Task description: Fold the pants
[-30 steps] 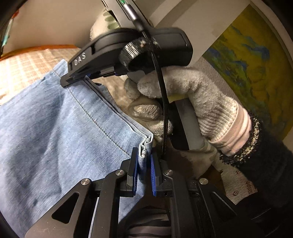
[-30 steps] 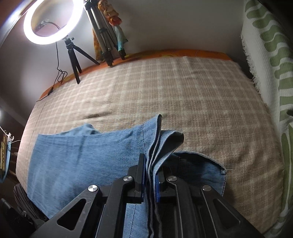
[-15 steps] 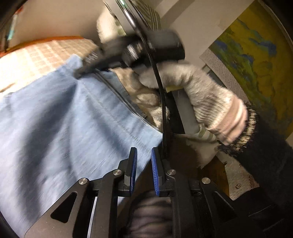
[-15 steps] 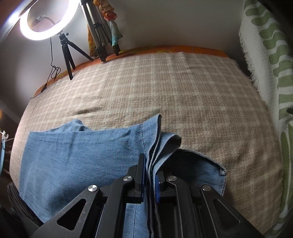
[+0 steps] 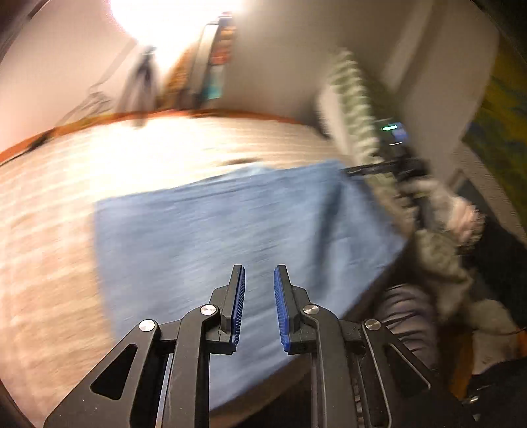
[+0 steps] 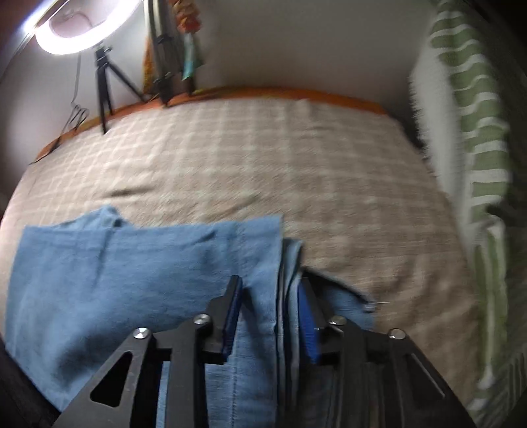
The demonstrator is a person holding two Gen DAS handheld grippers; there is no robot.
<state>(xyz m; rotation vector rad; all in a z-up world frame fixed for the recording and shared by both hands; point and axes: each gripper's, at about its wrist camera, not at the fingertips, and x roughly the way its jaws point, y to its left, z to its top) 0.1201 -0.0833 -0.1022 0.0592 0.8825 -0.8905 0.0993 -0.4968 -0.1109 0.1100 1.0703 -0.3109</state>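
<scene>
- Left wrist view, much blurred: the left tongs (image 5: 259, 289) hang above the pants (image 5: 230, 227) with a narrow gap between the blue pads; the jaws are opening and nothing is between them.
- The pants lie folded as a blue denim slab on the checked bed cover (image 5: 59, 204), reaching the bed's near edge.
- At the right, a gloved hand (image 5: 438, 210) holds the right tongs (image 5: 359, 169) at the far right corner of the denim.
- Right wrist view: the right tongs (image 6: 268, 309) straddle the stacked hem edges of the pants (image 6: 131, 263). The jaws are opening; the layers stand between the pads, which no longer pinch them.
- A ring light (image 6: 70, 31) on a tripod stands behind the bed; a green-striped blanket (image 6: 477, 138) hangs at the right.
</scene>
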